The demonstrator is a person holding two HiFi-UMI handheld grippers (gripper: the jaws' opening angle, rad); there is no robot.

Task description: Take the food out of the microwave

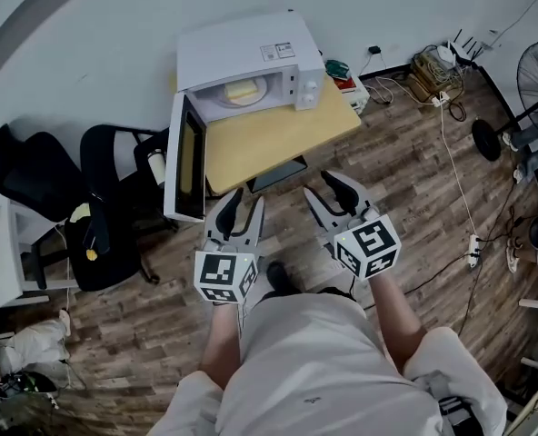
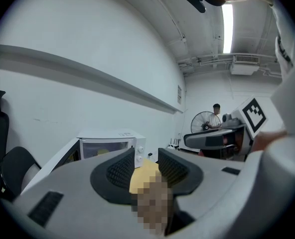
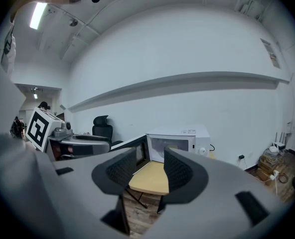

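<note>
A white microwave [image 1: 249, 62] stands at the back of a small yellow table [image 1: 269, 139], its door [image 1: 185, 160] swung wide to the left. Inside on a white plate lies pale yellow food [image 1: 243, 90]. My left gripper [image 1: 244, 205] and right gripper [image 1: 329, 189] hover side by side just in front of the table's near edge, both open with nothing between the jaws. The left gripper view shows the microwave [image 2: 110, 144] beyond its jaws [image 2: 146, 166]. Through the right gripper's jaws [image 3: 150, 169] I see the table [image 3: 151, 177] and the microwave [image 3: 177, 142].
Two black office chairs [image 1: 64, 189] stand left of the open door. A fan [image 1: 533, 89] and a tangle of cables and a power strip [image 1: 437, 75] lie at the right on the wooden floor. A person [image 2: 216, 112] stands far off beside another fan.
</note>
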